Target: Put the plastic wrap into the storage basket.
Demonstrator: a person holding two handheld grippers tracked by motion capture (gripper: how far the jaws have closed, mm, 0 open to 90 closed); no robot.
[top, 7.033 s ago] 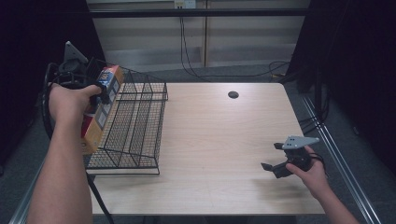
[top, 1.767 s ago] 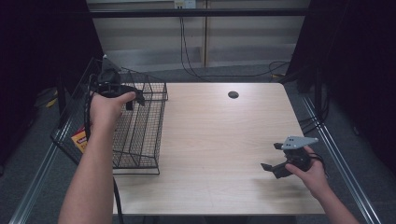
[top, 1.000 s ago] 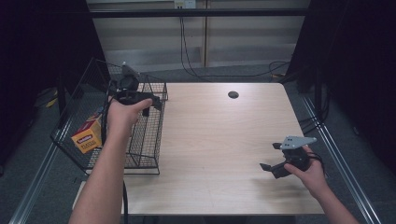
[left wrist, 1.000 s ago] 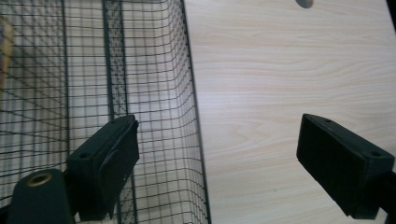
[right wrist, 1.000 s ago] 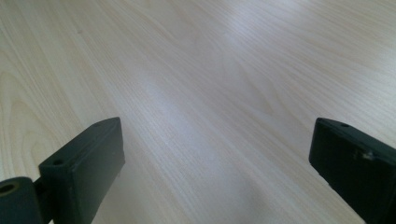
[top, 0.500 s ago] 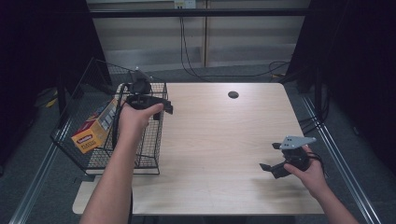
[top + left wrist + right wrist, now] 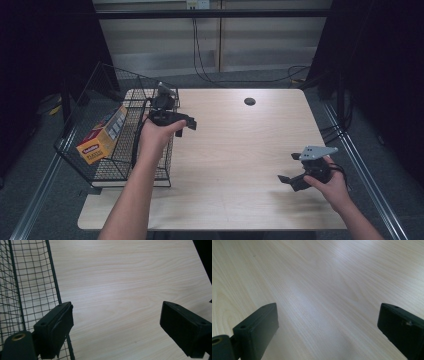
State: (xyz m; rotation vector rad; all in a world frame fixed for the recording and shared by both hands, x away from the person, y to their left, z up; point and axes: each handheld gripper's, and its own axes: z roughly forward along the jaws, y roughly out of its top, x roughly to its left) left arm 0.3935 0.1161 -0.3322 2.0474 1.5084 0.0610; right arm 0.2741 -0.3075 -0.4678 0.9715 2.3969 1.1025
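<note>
A black wire basket (image 7: pixel 85 107) stands at the table's left edge and leans out past it. An orange box (image 7: pixel 102 136) lies inside against its left wall. My left gripper (image 7: pixel 186 127) hovers over the basket's right rim, jaws wide apart and pointing right over bare wood. In the left gripper view the left gripper (image 7: pixel 116 322) is open and holds nothing, with the basket mesh (image 7: pixel 30 285) beside one jaw. My right gripper (image 7: pixel 290 169) rests low near the table's front right. It is open too, and the right gripper (image 7: pixel 328 325) has bare wood between its jaws.
The light wooden table (image 7: pixel 240 150) has a dark round cable hole (image 7: pixel 249 101) near its far edge. Cables (image 7: pixel 295 70) trail on the floor behind it. Dark drapes flank both sides, and a metal rail (image 7: pixel 365 165) runs along the right.
The left hand held the orange box at the basket's left; the box now lies in the basket, and the open left gripper has swung right over its right rim. The right gripper stayed put.
</note>
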